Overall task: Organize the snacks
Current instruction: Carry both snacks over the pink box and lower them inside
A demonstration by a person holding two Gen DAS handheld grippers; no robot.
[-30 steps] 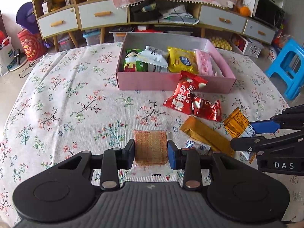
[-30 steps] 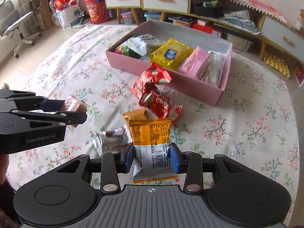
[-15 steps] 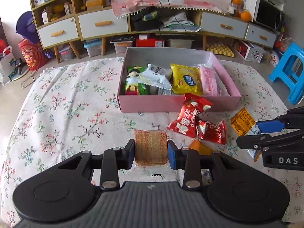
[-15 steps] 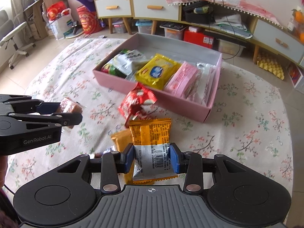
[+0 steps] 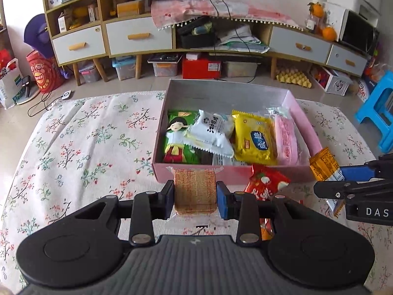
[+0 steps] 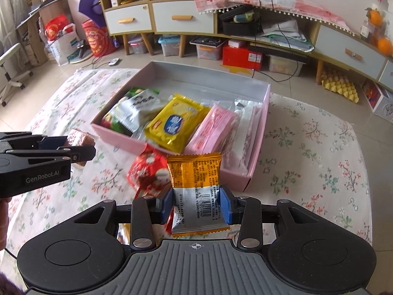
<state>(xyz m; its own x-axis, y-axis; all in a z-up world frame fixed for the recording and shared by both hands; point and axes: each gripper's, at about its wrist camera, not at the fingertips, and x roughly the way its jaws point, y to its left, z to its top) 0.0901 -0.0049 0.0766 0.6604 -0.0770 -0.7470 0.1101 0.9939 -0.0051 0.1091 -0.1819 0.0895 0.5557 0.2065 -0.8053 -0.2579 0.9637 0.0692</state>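
Observation:
My left gripper (image 5: 195, 200) is shut on a clear-wrapped brown cracker snack (image 5: 195, 191), held above the cloth just in front of the pink box (image 5: 304, 172). My right gripper (image 6: 196, 206) is shut on an orange and silver snack packet (image 6: 195, 184), held near the box's front right corner (image 6: 245, 179). The box holds a green packet (image 5: 178, 137), a white packet (image 5: 213, 132), a yellow packet (image 5: 255, 139) and pink packets (image 5: 286, 140). Red packets (image 6: 147, 169) lie on the cloth before the box.
The floral tablecloth (image 5: 86, 147) covers a low table. A gold packet lies under the right gripper (image 6: 122, 231). Cabinets with drawers (image 5: 137, 36) stand behind, with bins on the floor. A blue stool (image 5: 378, 108) stands at the right.
Both grippers have risen and moved forward toward the pink box, each still holding its snack. The loose packets on the cloth have slid toward the bottom of both views.

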